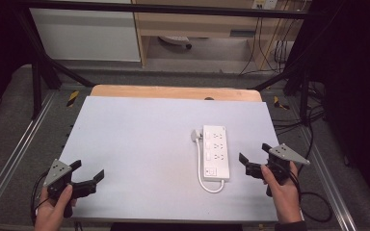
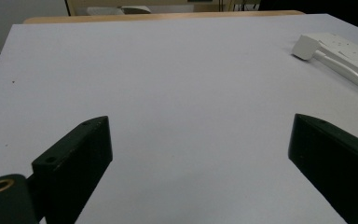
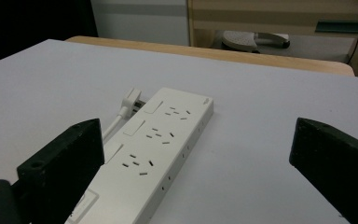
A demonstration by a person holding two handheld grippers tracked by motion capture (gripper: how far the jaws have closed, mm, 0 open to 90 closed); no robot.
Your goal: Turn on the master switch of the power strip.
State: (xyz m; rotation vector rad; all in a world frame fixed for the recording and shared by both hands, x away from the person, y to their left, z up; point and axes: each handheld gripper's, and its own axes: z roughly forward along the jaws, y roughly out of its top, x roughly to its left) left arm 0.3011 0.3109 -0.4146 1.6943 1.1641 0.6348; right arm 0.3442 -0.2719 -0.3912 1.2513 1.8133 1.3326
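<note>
A white power strip (image 1: 216, 152) lies lengthwise on the pale table mat (image 1: 139, 144), right of centre. Its white cable (image 1: 211, 186) loops from the near end and its plug (image 1: 195, 135) rests against the strip's left side near the far end. My right gripper (image 1: 254, 157) is held open just right of the strip's near end, nothing between its jaws. In the right gripper view the strip (image 3: 154, 149) lies ahead on the left, with the plug (image 3: 131, 101) beyond. My left gripper (image 1: 87, 171) is open at the mat's near left corner. Its own view has the strip (image 2: 349, 51) far off at the right.
The mat covers a wooden table whose far edge (image 1: 173, 91) shows beyond it. Black frame bars (image 1: 43, 62) stand at the far corners, and cables (image 1: 313, 120) hang at the right. A pale cabinet (image 1: 202, 29) stands behind the table.
</note>
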